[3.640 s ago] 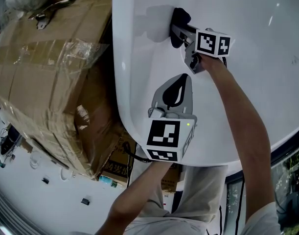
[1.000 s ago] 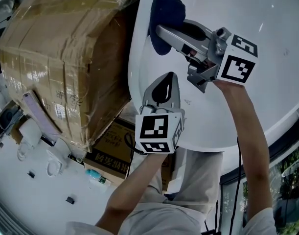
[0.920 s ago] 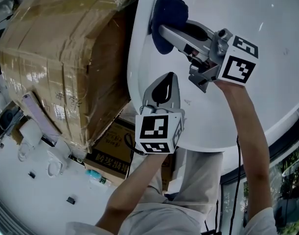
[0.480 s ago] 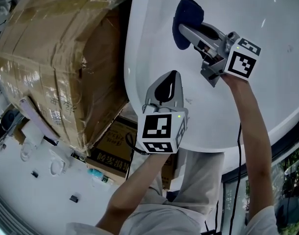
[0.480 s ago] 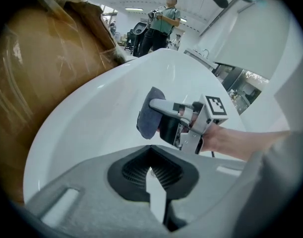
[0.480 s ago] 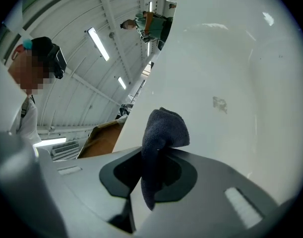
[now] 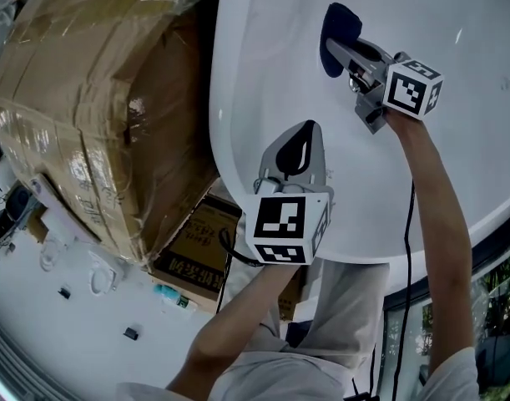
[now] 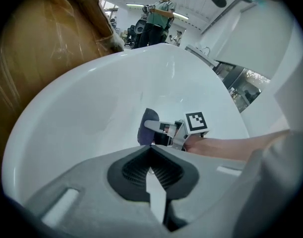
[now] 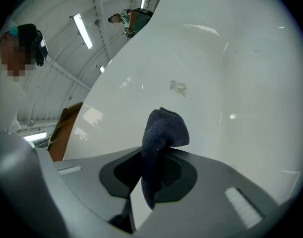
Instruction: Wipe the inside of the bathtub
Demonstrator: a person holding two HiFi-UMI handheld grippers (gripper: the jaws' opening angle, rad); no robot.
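Nearest the head camera, the person's two bare forearms reach out from the bottom of the view, each carrying a tool with a square-marker cube. Just ahead of them, the left hand-held gripper hangs over the near rim of the white bathtub. Its own view shows its jaws pressed together with nothing between them, and it cannot be told whether it touches the rim. Farther along the right forearm, the right hand-held gripper points down into the basin, well apart from the left one. Its jaws are clamped on a dark blue cloth. One end of the cloth hangs down between the jaw pads, and the rest bunches beyond the tips, where it appears to lie against the smooth inner wall of the tub. To the left of the tub, close beside its outer wall, stands a large cardboard box wrapped in shiny clear tape. Smaller printed cartons are tucked beneath the tub's near end. Beyond the far rim, in the left gripper view, a person stands under long ceiling lights.
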